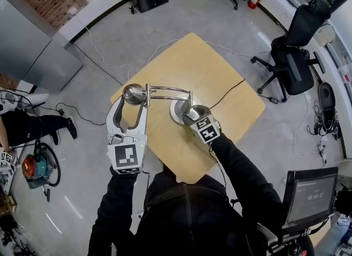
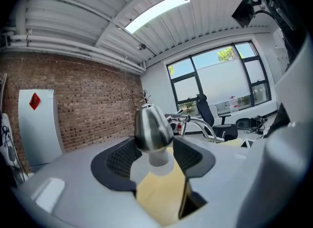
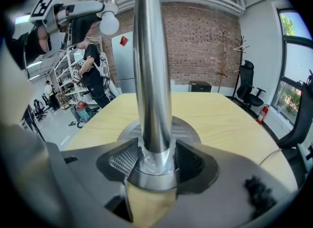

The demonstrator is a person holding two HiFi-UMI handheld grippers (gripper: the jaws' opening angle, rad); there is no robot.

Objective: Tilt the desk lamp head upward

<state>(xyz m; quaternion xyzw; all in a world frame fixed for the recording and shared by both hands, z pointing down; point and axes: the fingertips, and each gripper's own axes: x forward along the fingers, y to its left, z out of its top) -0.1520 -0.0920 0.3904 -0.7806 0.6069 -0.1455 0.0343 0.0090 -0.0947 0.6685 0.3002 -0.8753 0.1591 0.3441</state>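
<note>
I see the square wooden table [image 1: 231, 84] with the desk lamp [image 1: 170, 90] standing on it, its round base [image 1: 177, 112] about mid-table. The lamp's arm reaches toward the table's left corner, and the lamp head [image 1: 132, 92] sits over that corner. My left gripper [image 1: 133, 96] has its jaws spread wide, pads against either side of that head. My right gripper [image 3: 155, 161] is clamped on the upright post [image 3: 151, 75], just above the base.
</note>
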